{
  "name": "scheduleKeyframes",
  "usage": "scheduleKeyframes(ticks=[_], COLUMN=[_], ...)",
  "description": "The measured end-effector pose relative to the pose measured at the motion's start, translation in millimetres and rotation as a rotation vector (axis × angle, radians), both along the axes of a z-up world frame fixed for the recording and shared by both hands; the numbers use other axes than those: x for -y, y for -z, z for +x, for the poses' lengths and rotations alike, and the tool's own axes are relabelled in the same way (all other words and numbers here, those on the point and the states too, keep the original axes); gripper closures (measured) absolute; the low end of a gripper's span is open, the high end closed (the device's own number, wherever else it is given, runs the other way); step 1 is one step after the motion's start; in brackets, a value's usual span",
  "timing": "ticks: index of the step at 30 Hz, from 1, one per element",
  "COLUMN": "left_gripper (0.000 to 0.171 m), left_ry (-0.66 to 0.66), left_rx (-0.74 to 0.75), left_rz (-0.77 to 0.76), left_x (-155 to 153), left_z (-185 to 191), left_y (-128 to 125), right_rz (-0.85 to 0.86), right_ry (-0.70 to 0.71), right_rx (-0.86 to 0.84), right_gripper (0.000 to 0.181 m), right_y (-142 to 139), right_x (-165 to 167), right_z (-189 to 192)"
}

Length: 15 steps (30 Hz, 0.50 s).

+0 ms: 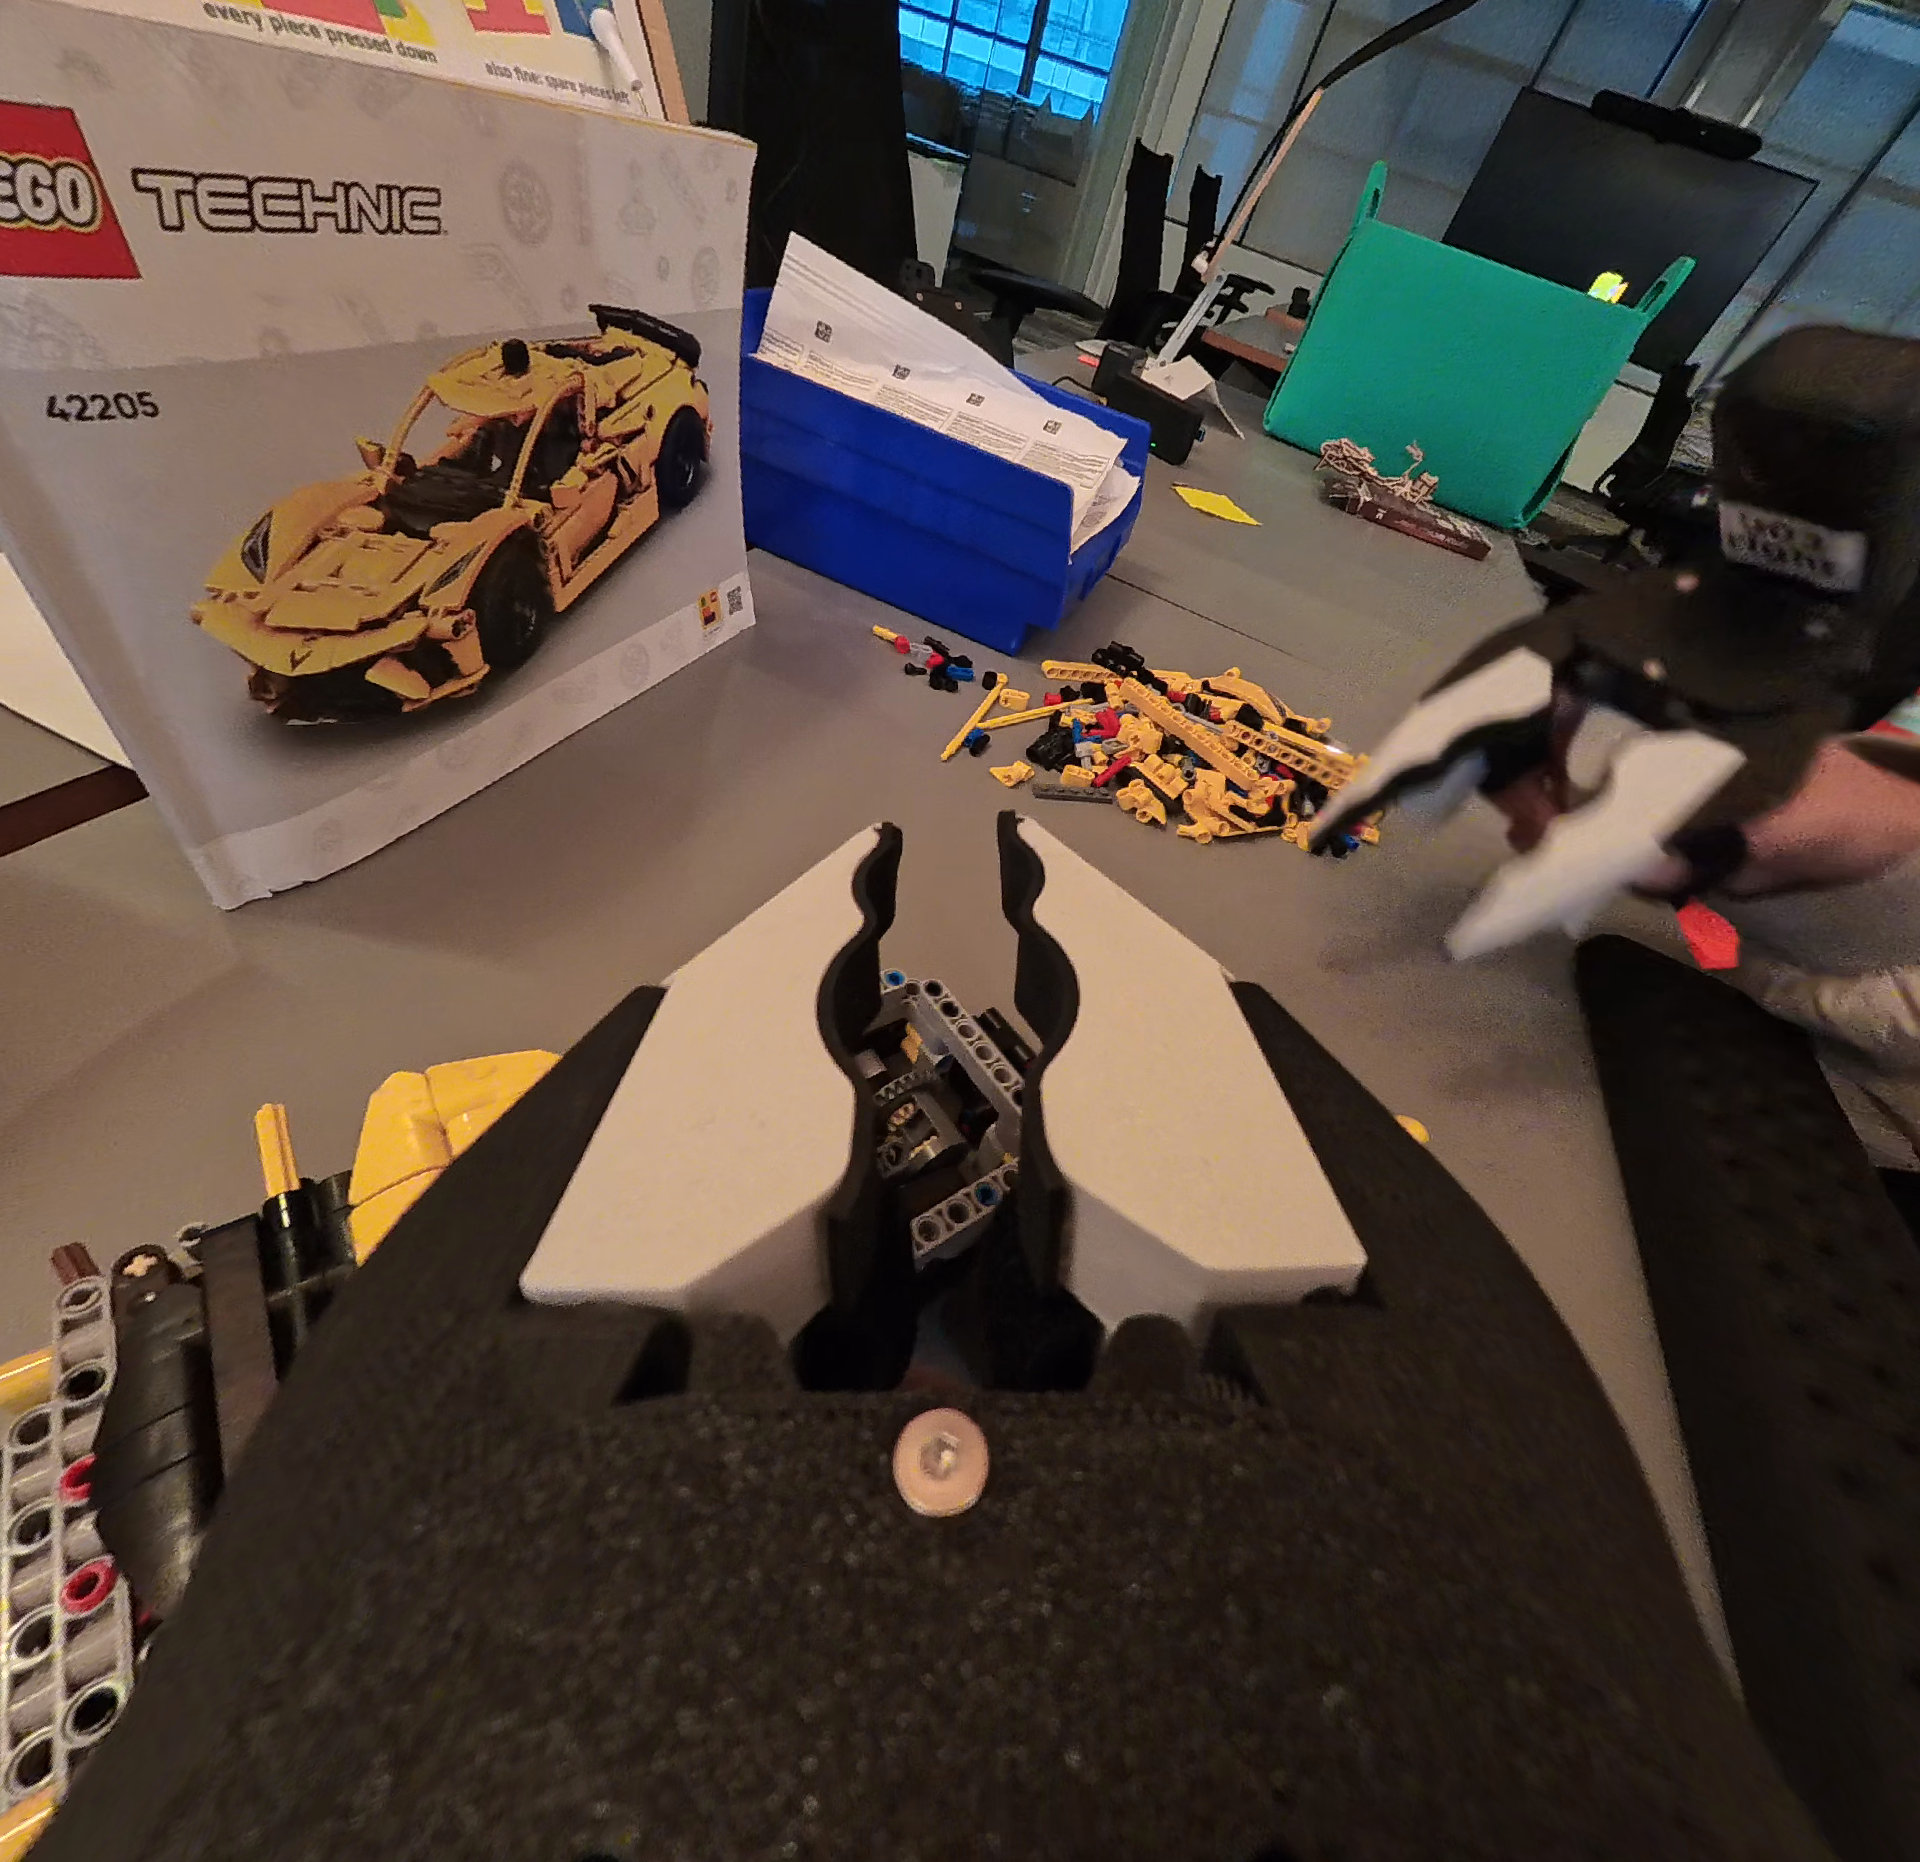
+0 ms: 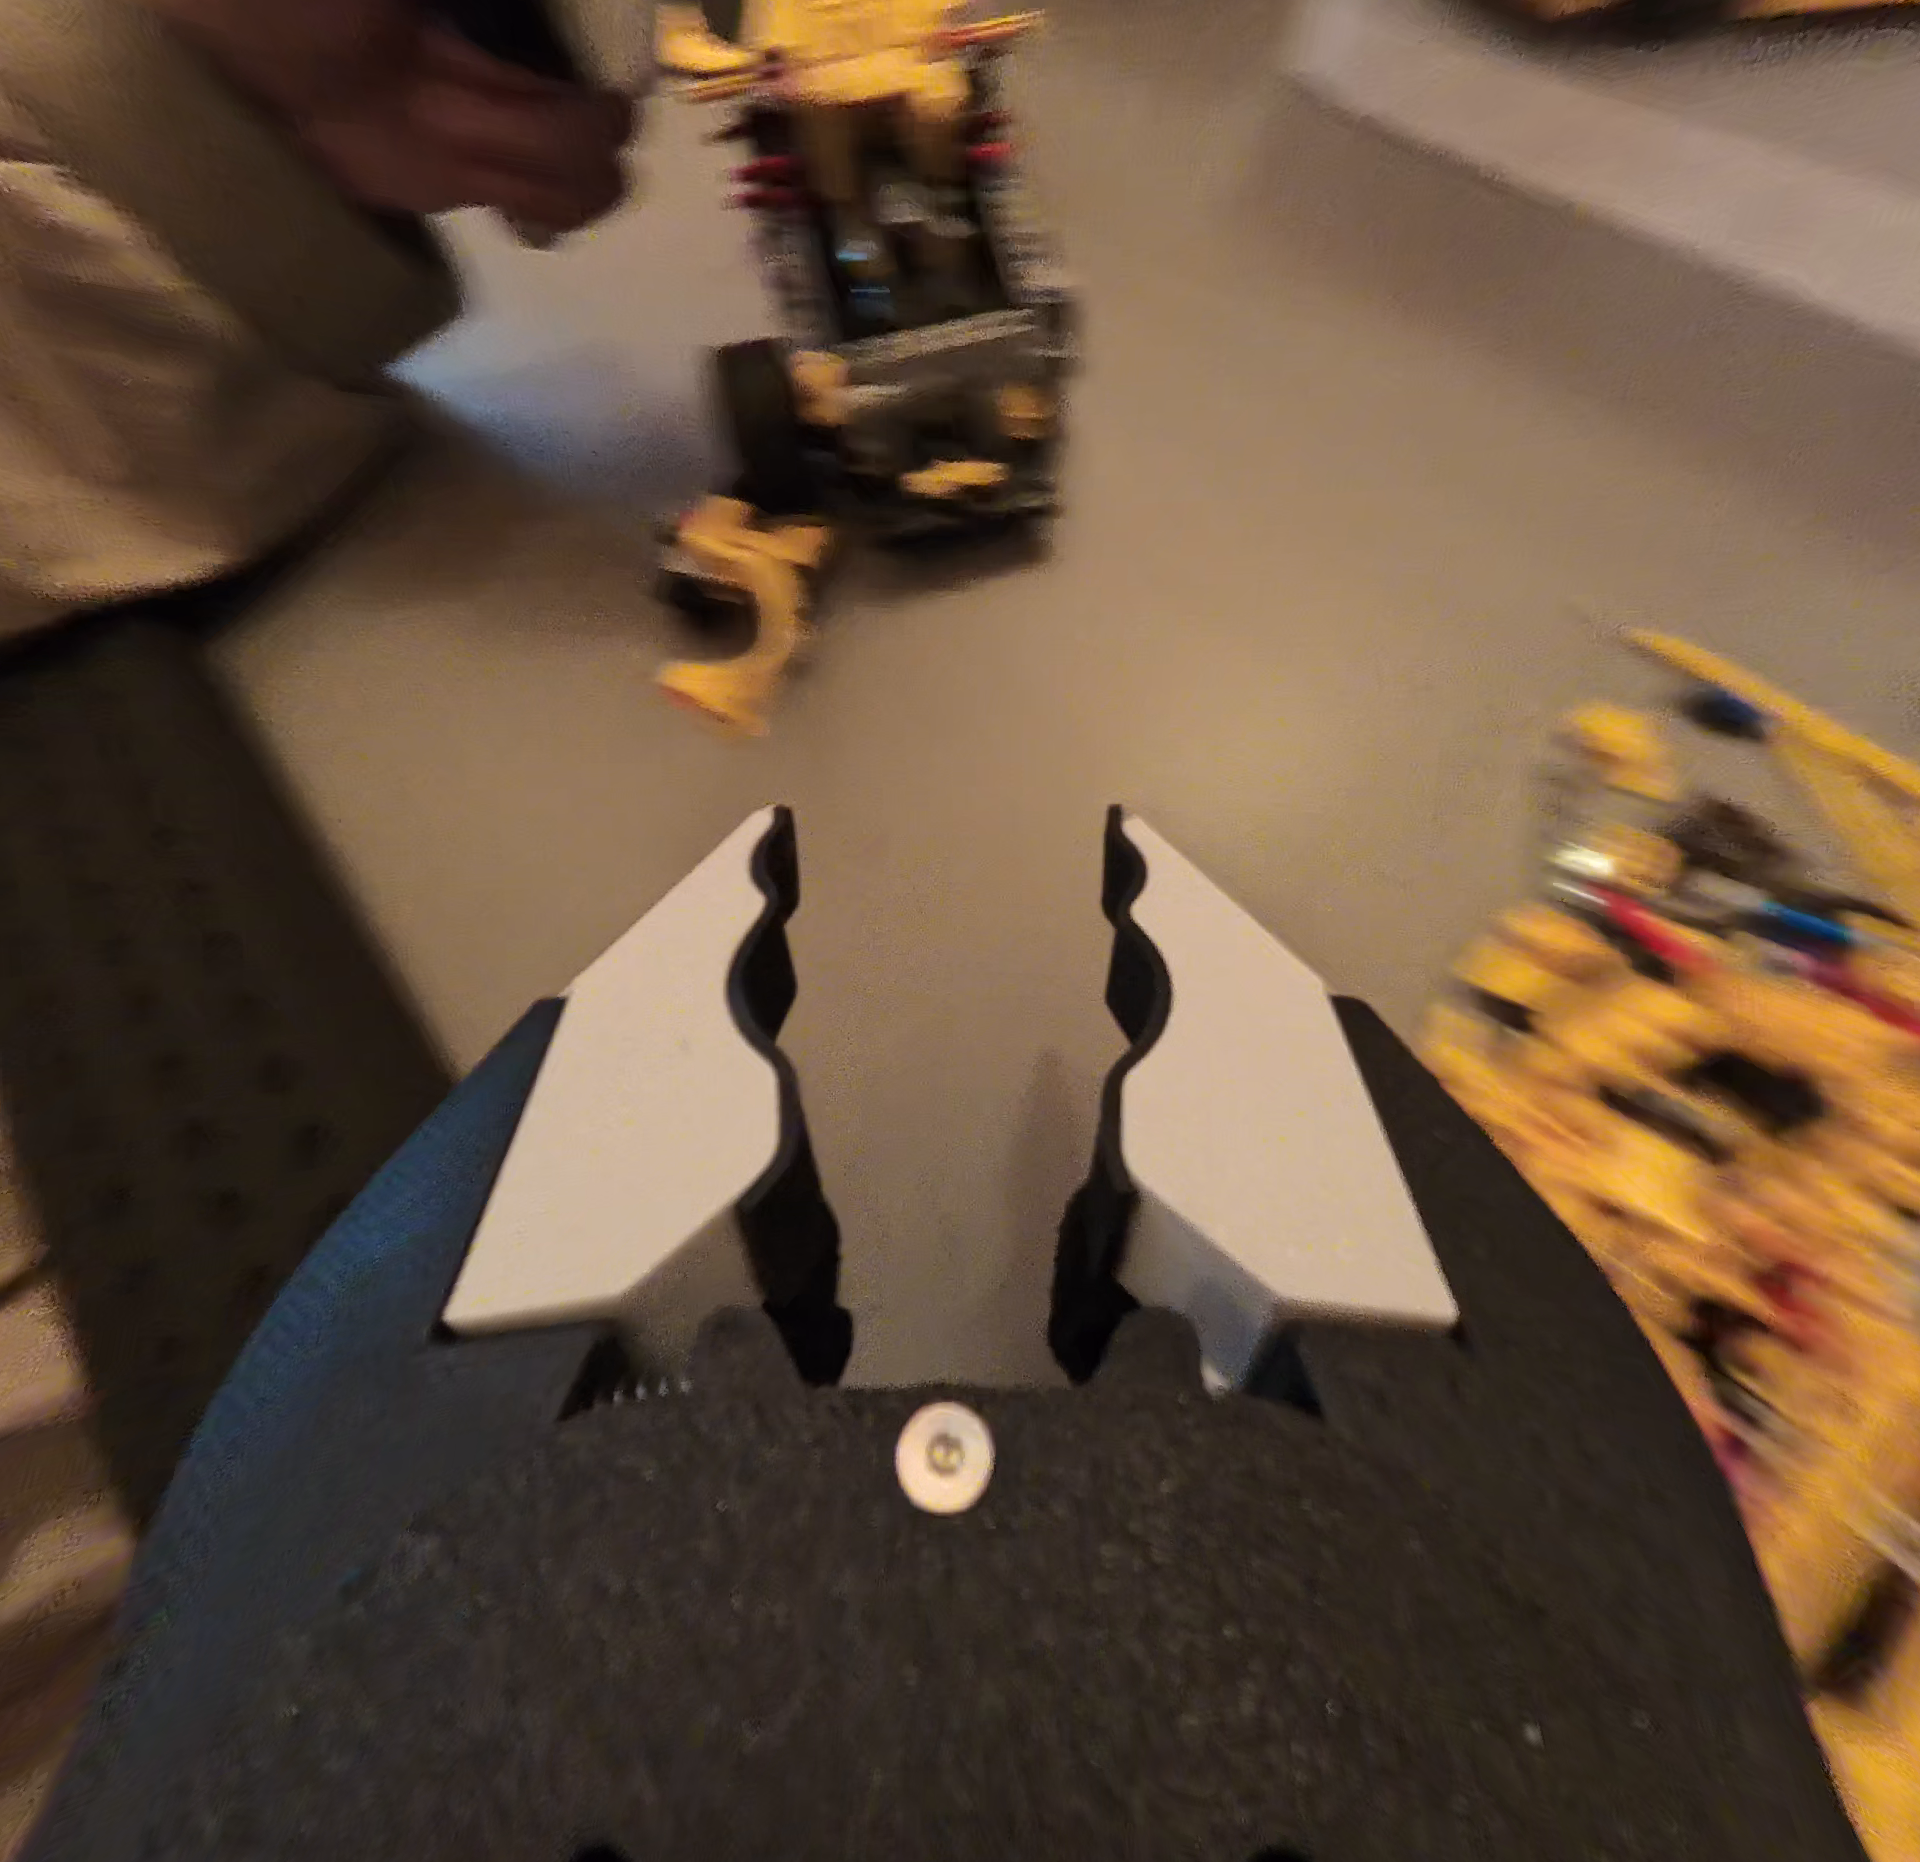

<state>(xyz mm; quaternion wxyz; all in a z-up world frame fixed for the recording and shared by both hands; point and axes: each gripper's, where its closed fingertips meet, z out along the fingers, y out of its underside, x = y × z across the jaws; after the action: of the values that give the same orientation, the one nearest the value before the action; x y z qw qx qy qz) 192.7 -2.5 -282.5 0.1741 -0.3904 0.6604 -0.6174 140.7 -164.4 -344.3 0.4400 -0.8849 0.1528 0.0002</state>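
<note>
Left wrist view: my left gripper (image 1: 948,836) sits low over the half-built model car (image 1: 940,1106) on the grey table (image 1: 623,877), its fingers closed in on the grey beam frame between them, though whether the pads press it I cannot tell; the hold looks meant to steady the chassis. Beyond the model, a heap of loose yellow and black pieces (image 1: 1184,752) lies spread within reach; behind the heap stands a blue bin (image 1: 914,513) stuffed with paper sheets, and left of the bin the set's box (image 1: 395,482) is propped upright, its car picture facing me, probably as a reference. My right gripper (image 1: 1475,825) hovers at the heap's near edge, fingers parted. Right wrist view, blurred by motion: my right gripper (image 2: 948,815) is wide open and empty above bare table (image 2: 1299,565). The model car (image 2: 894,306) sits ahead, well apart; the loose pieces (image 2: 1662,1085) lie to my right, my other hand (image 2: 488,139) beside the model.
</note>
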Motion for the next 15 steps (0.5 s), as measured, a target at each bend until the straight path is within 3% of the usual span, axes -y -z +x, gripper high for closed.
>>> scheduleKeyframes(ticks=[2, 4, 7, 9, 10, 15], left_gripper=[0.154, 0.154, 0.154, 0.154, 0.154, 0.151], left_ry=[0.0, 0.004, 0.024, 0.047, 0.069, 0.321], left_rx=[-0.008, -0.014, -0.018, -0.019, -0.021, -0.028], left_rz=[0.003, 0.009, 0.016, 0.022, 0.023, -0.117], left_x=[1, 2, 7, 10, 12, 26], left_z=[1, 1, -1, -4, -6, -40], left_y=[3, 5, 6, 5, 5, -14], right_rz=[0.006, -0.017, -0.065, -0.075, -0.097, -0.04], right_ry=[-0.075, -0.066, -0.008, 0.008, -0.003, -0.018], right_rx=[-0.059, -0.037, 0.012, 0.03, 0.024, -0.135], right_gripper=[0.117, 0.119, 0.142, 0.175, 0.177, 0.178], right_y=[14, 28, 44, 45, 45, -8], right_x=[-38, -60, -75, -78, -78, -76], right_z=[-34, -43, -33, -26, -25, -9])
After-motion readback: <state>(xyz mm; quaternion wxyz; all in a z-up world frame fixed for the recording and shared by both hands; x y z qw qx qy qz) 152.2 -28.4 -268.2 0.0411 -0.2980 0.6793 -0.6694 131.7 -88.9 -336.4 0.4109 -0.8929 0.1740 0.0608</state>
